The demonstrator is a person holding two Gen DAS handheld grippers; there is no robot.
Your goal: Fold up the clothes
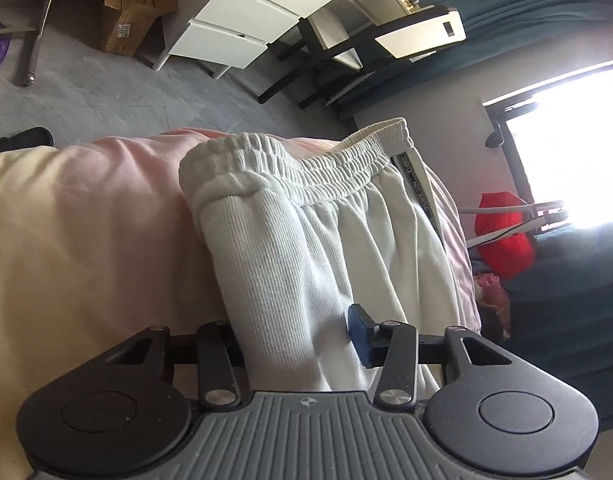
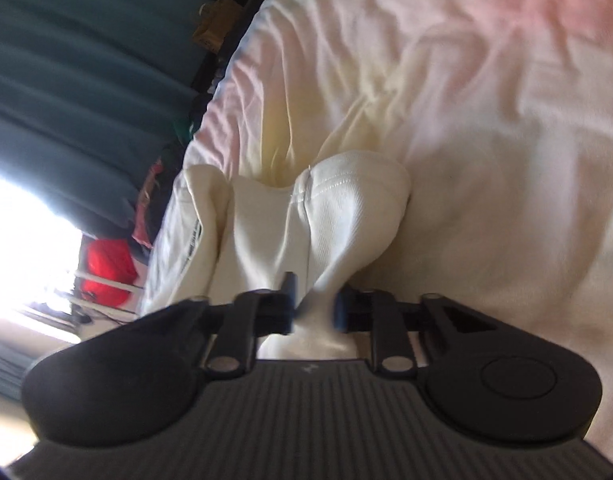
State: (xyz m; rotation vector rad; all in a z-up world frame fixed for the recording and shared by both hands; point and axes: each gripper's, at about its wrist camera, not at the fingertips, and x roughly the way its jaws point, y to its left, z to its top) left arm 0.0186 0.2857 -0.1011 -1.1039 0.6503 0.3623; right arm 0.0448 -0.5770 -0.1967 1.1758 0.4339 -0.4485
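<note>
Item under handling: a pair of white sweatpants (image 1: 306, 248), lying on a bed (image 1: 86, 220) covered in pink-and-cream bedding.

Left gripper (image 1: 298, 340): jaws clamped on a thick bunch of the ribbed white fabric. From these jaws the garment runs straight ahead, its long axis along the gripper's pointing line, ending at the elastic waistband (image 1: 306, 172), which stands raised at the far end.

Right gripper (image 2: 314, 308): jaws drawn close together, pinching a narrow gather of the same white fabric. Ahead of them the cloth fans out to a stitched hem (image 2: 346, 184). Picture is blurred.

Judgement: both hands hold the garment, one nearer the waistband end, the other nearer a hem; a fold would bring these ends together.

Writing: a dark side stripe (image 1: 418, 184) carries repeated white lettering, too small to read reliably.
</note>
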